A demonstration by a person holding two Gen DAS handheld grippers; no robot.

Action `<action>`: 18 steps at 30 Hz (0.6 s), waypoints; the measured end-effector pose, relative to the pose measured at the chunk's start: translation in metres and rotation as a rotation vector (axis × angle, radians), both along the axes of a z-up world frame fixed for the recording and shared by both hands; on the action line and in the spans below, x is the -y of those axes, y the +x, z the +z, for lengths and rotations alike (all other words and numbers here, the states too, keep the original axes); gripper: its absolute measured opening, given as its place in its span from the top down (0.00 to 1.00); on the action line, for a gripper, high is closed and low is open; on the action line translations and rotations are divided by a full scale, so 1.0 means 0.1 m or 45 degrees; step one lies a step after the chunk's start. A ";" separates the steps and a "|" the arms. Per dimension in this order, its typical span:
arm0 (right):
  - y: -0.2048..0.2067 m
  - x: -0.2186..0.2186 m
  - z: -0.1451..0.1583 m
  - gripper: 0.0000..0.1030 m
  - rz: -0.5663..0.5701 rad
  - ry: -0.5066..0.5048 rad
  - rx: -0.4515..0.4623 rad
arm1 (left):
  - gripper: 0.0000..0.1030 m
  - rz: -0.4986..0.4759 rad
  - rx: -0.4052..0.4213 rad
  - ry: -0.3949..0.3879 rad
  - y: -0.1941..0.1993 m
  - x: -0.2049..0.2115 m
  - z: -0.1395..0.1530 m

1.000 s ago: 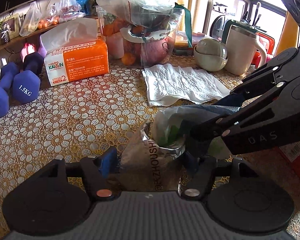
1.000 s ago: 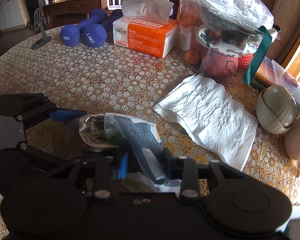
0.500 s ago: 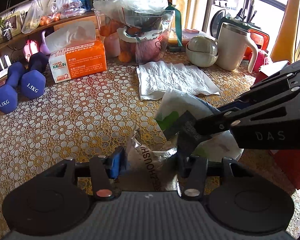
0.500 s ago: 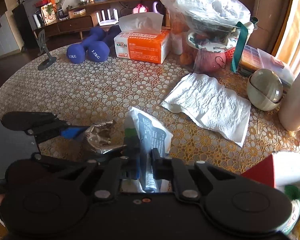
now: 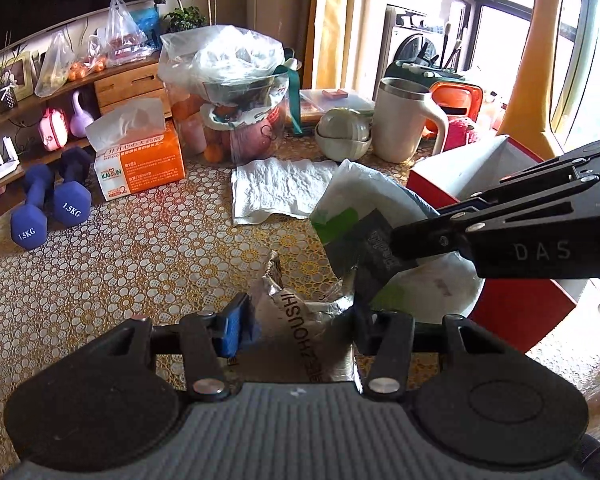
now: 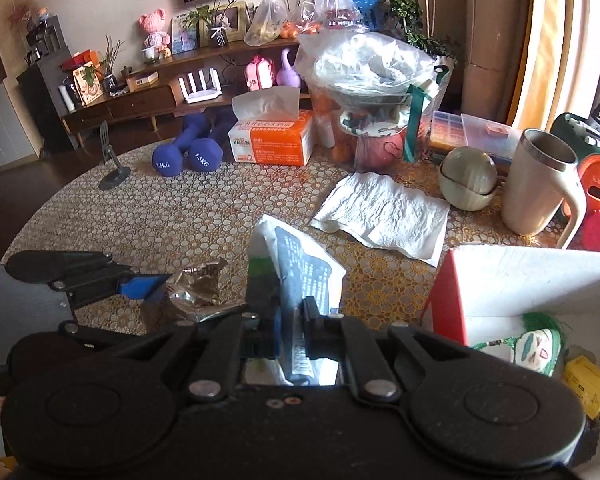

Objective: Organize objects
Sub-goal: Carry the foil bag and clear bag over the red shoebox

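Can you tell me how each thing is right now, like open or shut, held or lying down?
left gripper: shut on the silver foil packet
right gripper: shut on the white pouch
red box: open
cream mug: upright, lidless
paper towel: lying flat
tissue box: open, tissue sticking out

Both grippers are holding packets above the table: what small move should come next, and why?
Probably carry the white-and-green plastic packet, pinched in the right gripper, sideways over the open red-and-white cardboard box. The left gripper holds the crumpled silver foil packet; both are off the patterned tablecloth.
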State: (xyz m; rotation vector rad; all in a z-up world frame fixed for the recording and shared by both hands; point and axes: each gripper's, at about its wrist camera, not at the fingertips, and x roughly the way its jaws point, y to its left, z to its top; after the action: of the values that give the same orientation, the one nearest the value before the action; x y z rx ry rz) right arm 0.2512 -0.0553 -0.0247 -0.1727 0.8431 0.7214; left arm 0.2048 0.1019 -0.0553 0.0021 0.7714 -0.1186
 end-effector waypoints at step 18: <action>-0.25 1.02 0.63 0.91 -0.183 0.101 0.090 | 0.51 -0.166 0.135 0.010 -0.36 0.84 0.78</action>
State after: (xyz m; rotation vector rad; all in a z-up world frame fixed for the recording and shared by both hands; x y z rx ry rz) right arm 0.2258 -0.1577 0.0382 -0.0651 0.7503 0.6094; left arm 0.1685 0.0175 0.0223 0.0661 0.6652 -0.2373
